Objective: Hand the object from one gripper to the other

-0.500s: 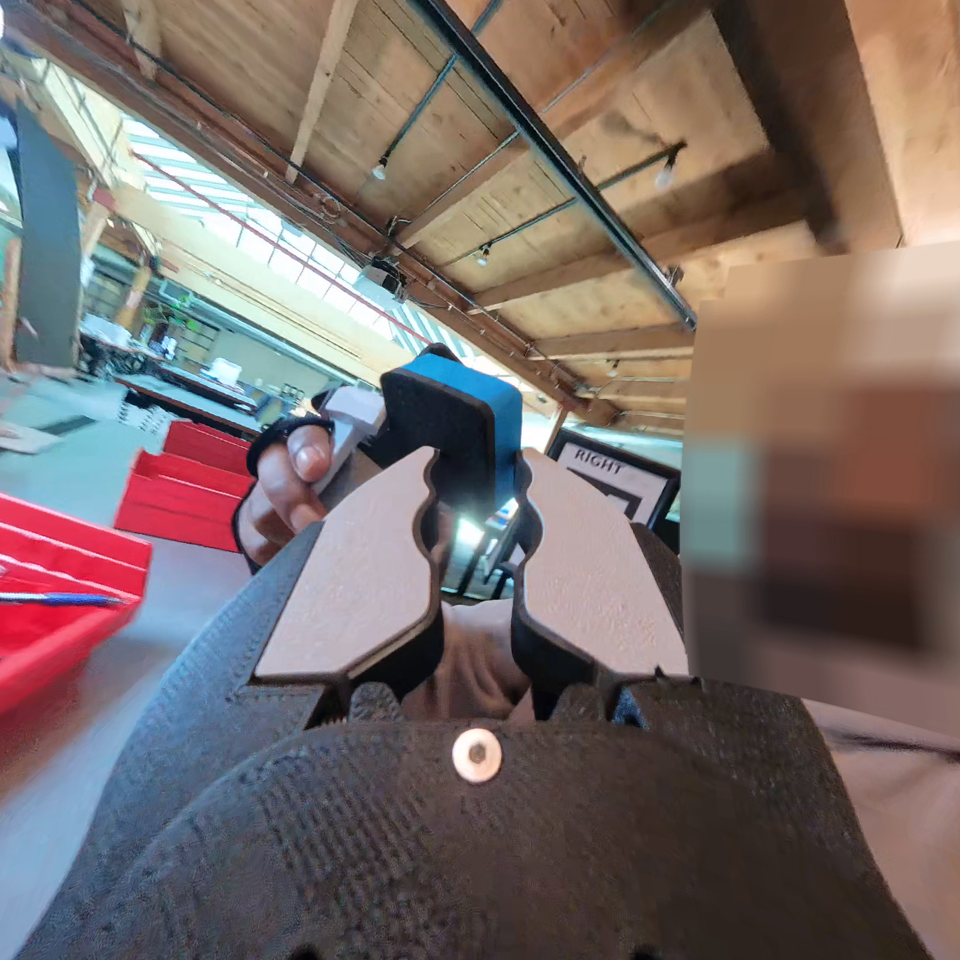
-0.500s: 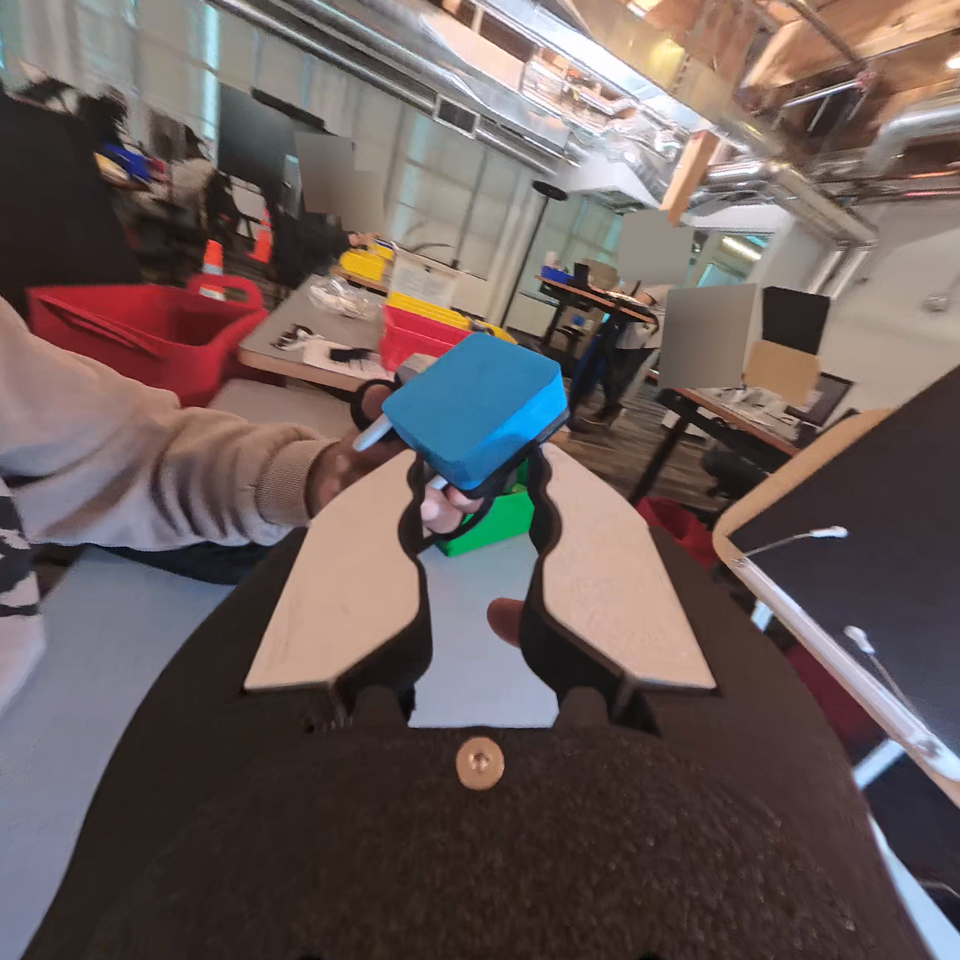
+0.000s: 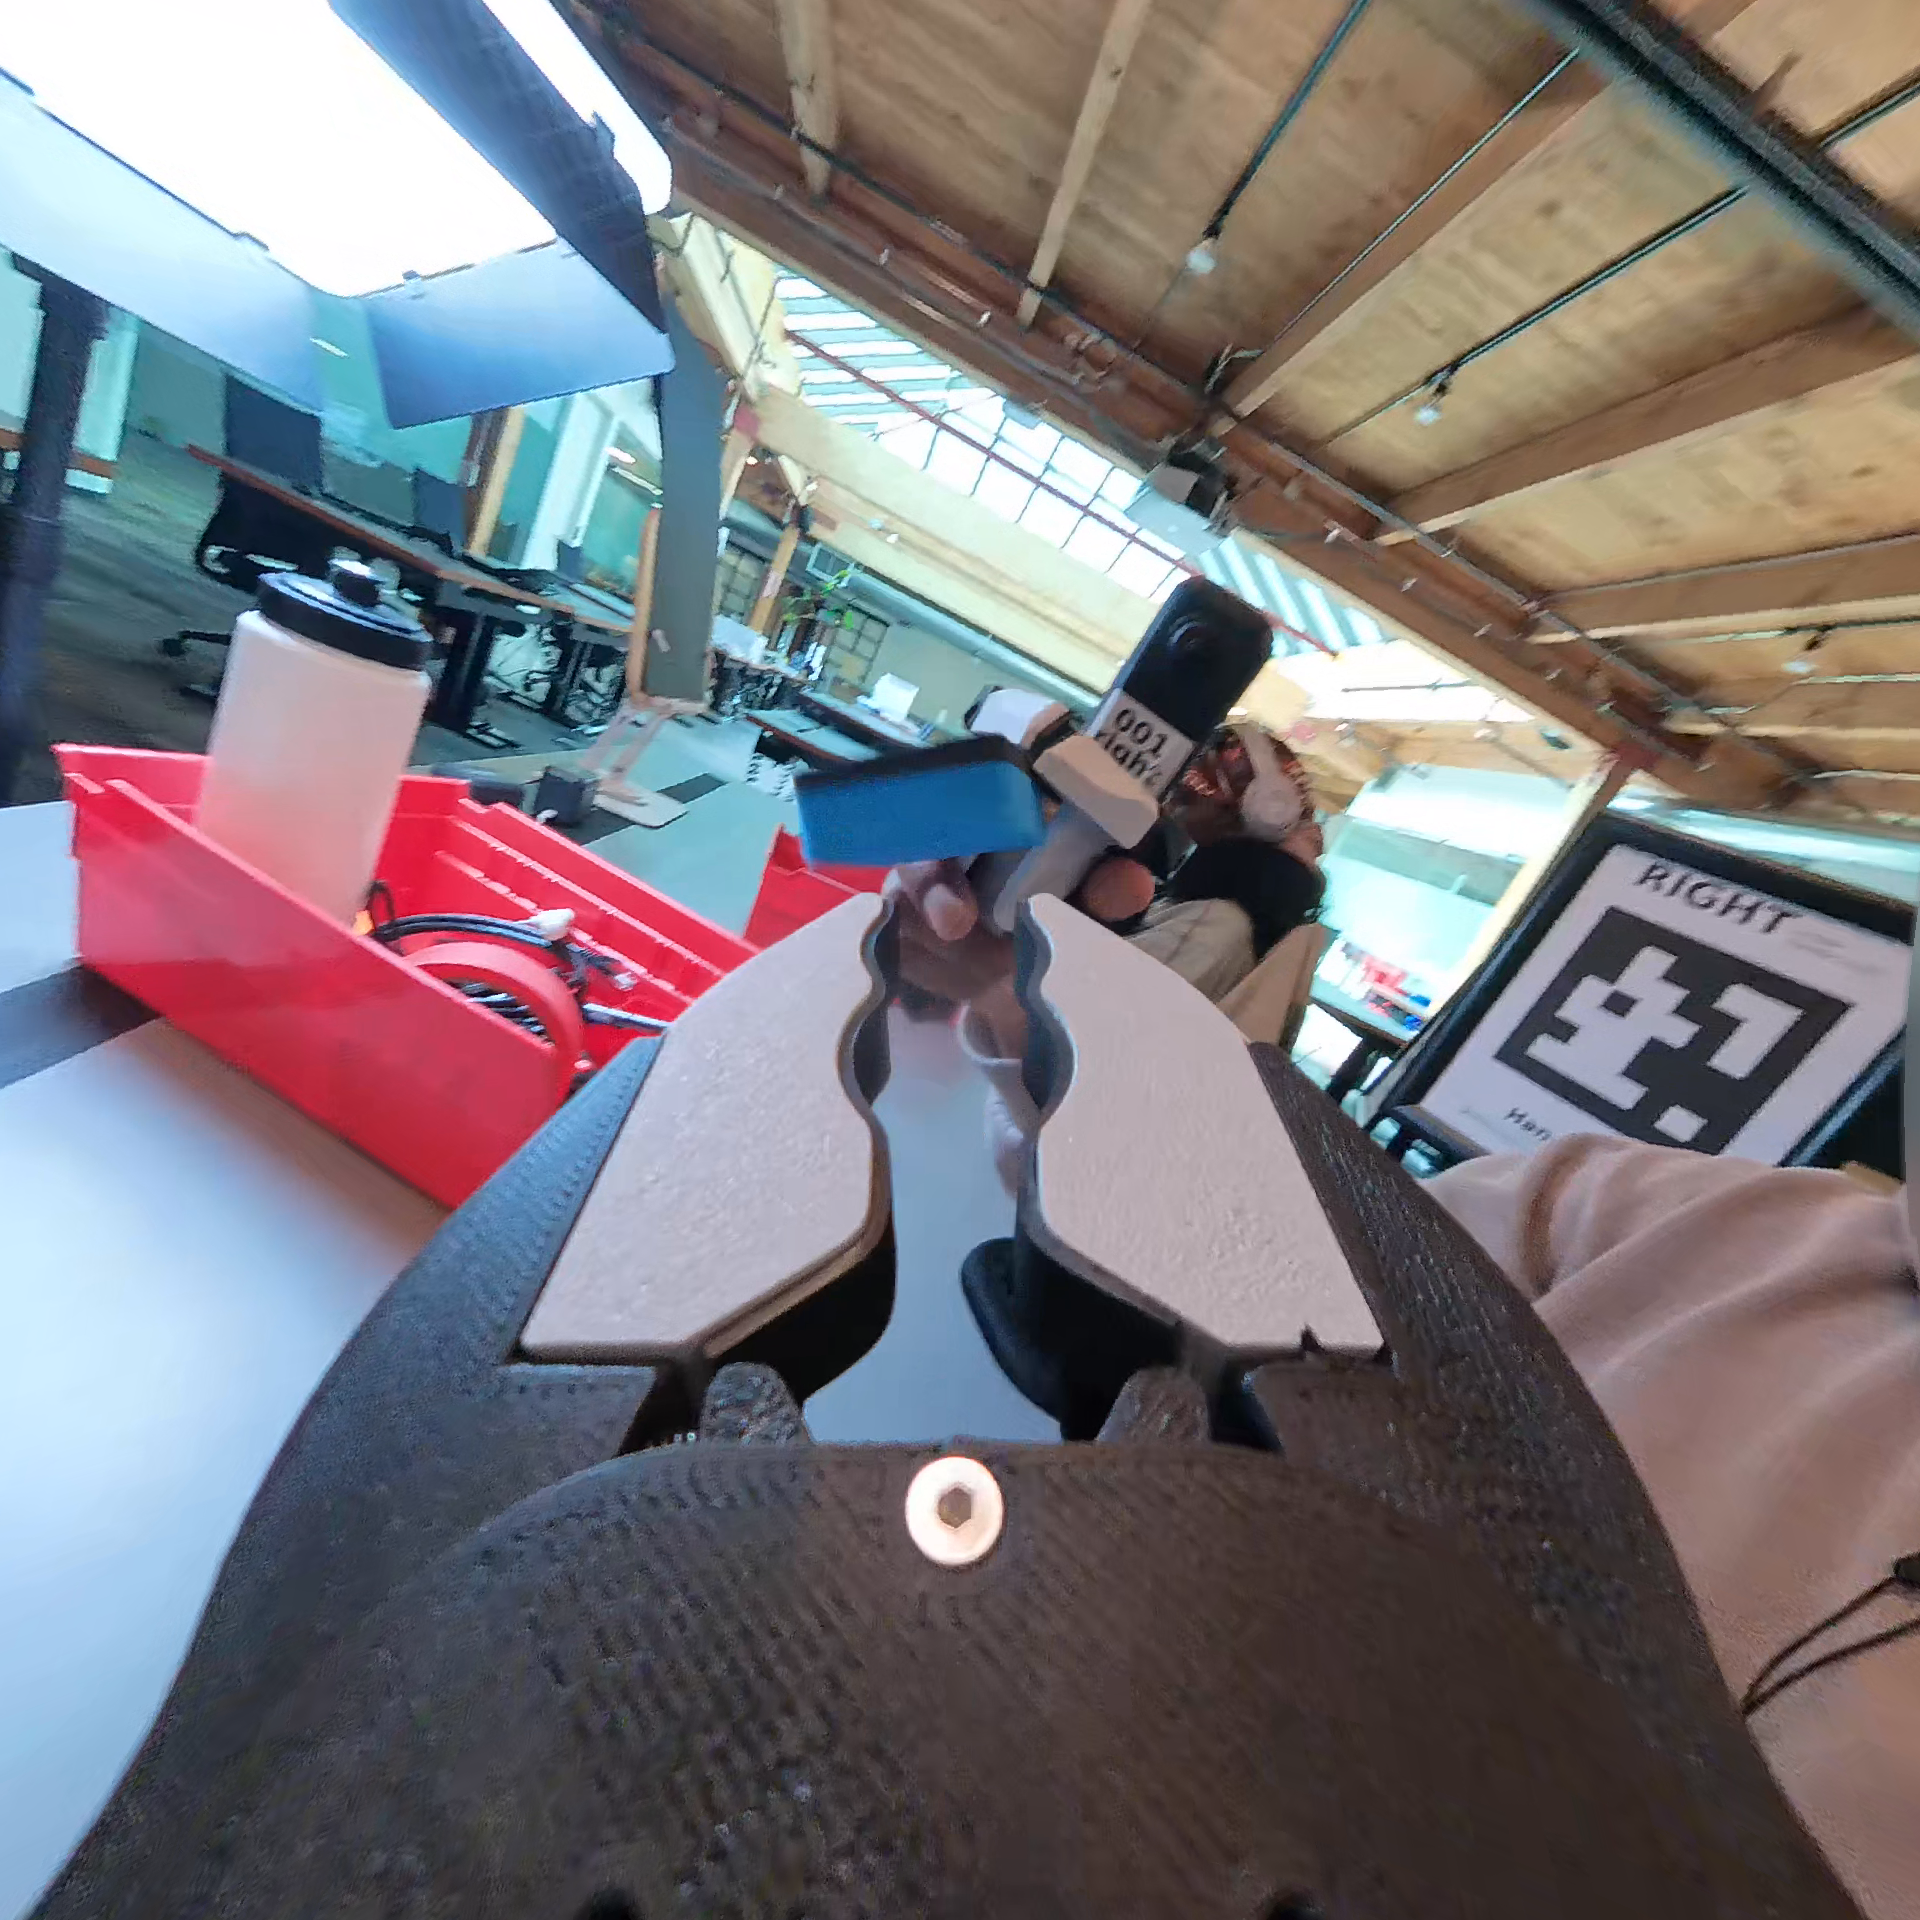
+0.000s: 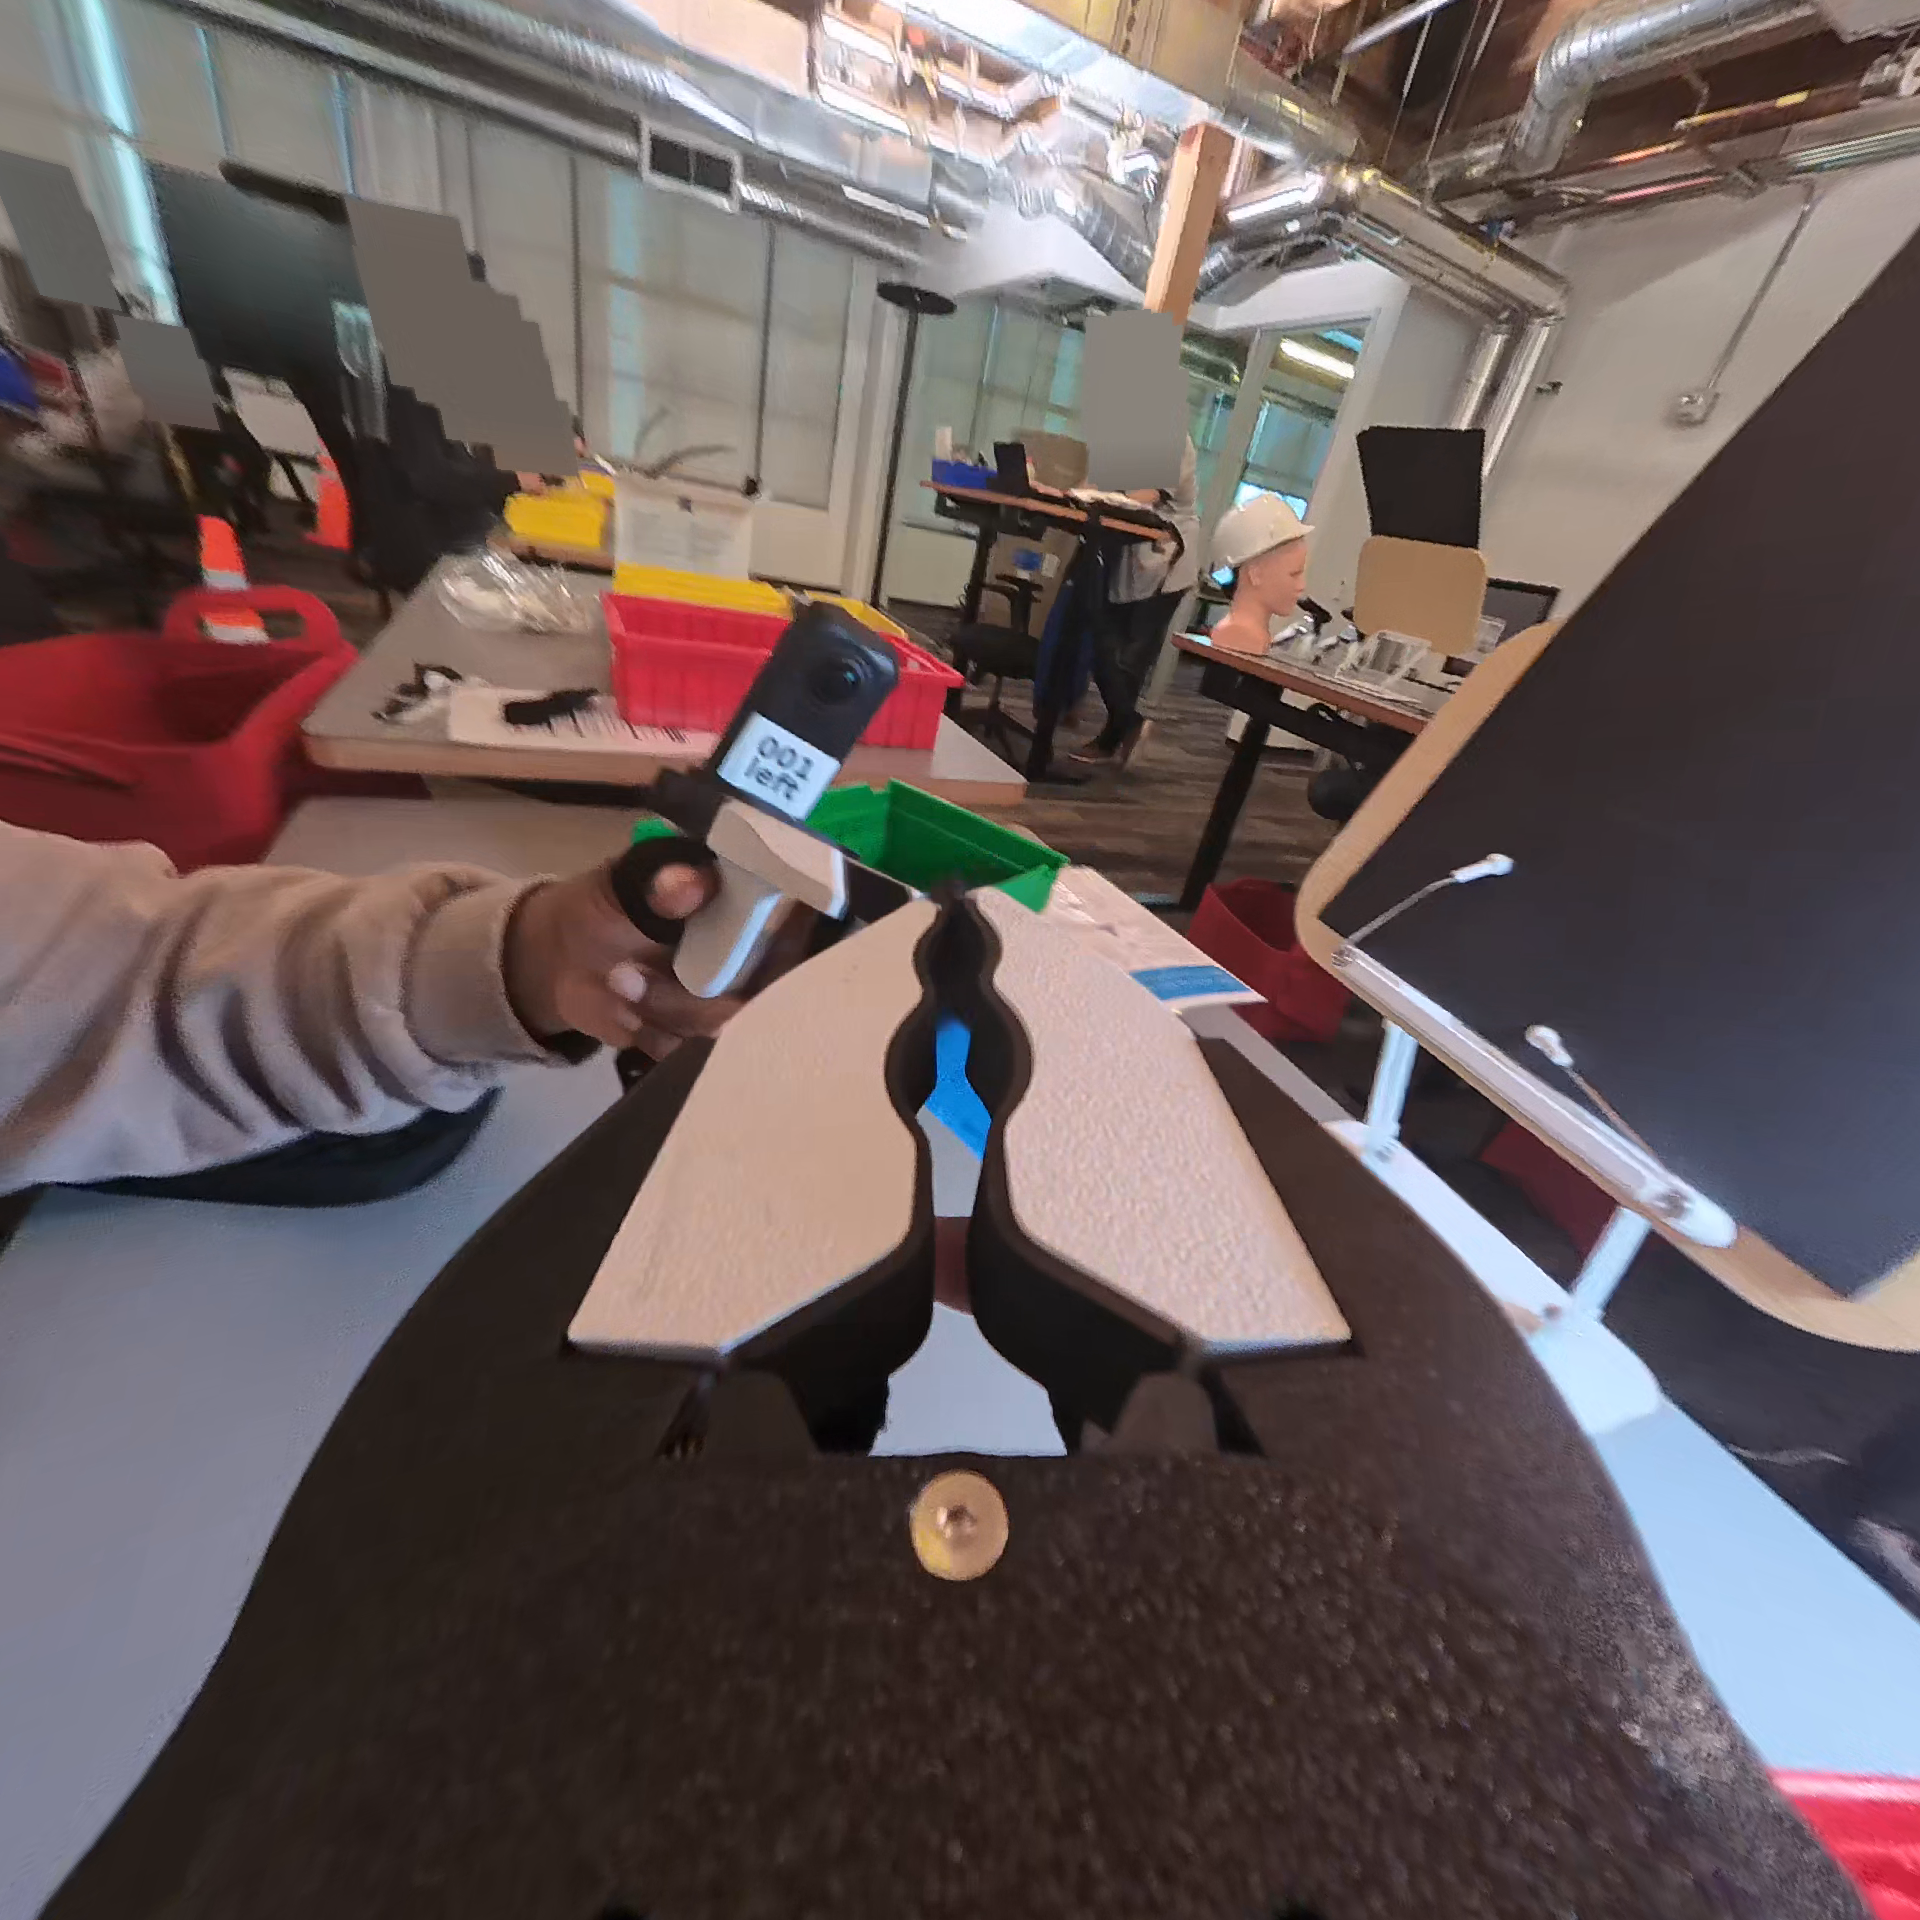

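Blue rectangular foam block sits clamped in my right gripper, long axis level; my left gripper, jaws parted and empty, is just below it.

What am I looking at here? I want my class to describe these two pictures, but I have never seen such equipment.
No machine is at work. A person holds a two-finger tool in each hand, and each tool carries a camera that looks along its fingers. One picture is taken from the left tool, whose fingers stand apart and empty. Ahead of it a blue block is held up in the air. The other picture is taken from the right tool, which is shut on that block, so a little blue shows between its fingers. On the grey table sits a red bin holding a white bottle. A green bin shows beyond the right tool's tips.
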`<state>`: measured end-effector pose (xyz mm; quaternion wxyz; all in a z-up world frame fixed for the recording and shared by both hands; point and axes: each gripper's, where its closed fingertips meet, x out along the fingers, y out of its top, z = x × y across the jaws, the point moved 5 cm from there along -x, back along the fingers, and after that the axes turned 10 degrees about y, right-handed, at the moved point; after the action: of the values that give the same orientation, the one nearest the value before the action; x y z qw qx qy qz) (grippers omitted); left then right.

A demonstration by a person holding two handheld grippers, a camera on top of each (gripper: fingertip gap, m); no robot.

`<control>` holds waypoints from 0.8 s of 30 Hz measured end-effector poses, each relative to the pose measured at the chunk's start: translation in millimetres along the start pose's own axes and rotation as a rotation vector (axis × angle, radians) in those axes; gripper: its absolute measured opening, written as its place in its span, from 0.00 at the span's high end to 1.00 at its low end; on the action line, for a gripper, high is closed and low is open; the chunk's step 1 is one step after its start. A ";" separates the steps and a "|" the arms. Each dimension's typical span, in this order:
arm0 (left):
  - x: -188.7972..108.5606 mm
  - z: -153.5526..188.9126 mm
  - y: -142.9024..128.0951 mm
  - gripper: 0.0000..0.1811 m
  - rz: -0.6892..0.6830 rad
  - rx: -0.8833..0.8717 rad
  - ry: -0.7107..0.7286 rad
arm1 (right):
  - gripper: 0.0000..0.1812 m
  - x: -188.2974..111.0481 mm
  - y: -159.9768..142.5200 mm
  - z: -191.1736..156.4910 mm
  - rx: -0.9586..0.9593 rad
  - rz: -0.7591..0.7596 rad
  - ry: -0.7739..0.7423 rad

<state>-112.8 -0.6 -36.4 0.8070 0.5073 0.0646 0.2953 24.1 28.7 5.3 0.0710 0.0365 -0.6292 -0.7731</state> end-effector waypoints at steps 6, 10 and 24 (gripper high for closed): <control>2.1 -13.0 -10.2 0.87 -0.063 0.075 0.075 | 1.00 3.9 1.0 -7.4 -0.081 -0.060 -0.009; 2.5 -9.6 -10.0 0.85 -0.061 0.115 0.074 | 1.00 3.0 3.5 -9.4 -0.102 -0.066 -0.011; 16.1 24.3 -28.8 0.70 -0.120 0.746 0.190 | 1.00 15.8 -3.8 -19.8 -0.099 -0.110 0.050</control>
<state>-78.1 -19.9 -46.3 0.5733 0.7318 0.2716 0.2493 11.2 7.8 -2.0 0.0459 0.0866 -0.5852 -0.8050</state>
